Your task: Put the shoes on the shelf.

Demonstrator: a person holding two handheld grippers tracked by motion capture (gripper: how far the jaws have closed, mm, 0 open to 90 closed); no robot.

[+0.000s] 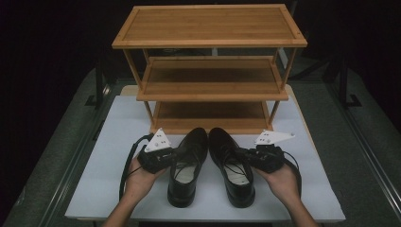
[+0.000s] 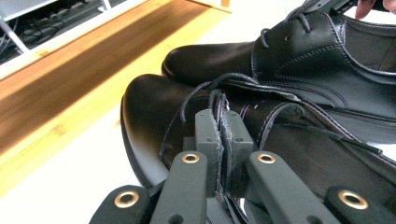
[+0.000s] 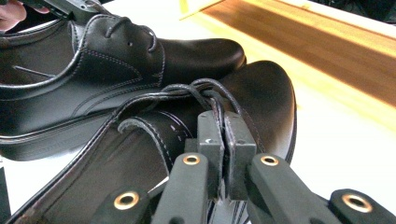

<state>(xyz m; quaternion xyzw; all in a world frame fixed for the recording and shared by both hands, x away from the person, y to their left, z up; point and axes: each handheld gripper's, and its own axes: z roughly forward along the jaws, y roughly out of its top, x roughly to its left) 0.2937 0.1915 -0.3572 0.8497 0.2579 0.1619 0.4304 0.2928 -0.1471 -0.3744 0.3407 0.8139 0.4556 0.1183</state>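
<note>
Two black leather lace-up shoes stand side by side on the white board, toes toward the rack: the left shoe and the right shoe. My left gripper is at the left shoe's outer side. In the left gripper view the gripper is shut on that shoe's upper edge by the laces, the leather pinched between the pads. My right gripper mirrors it at the right shoe's outer side. In the right gripper view it is shut on the upper edge of that shoe.
A three-tier wooden shoe rack stands just beyond the shoes' toes, its lowest shelf bare and near board level. The white board lies on a grey table, with free room on both sides of the shoes.
</note>
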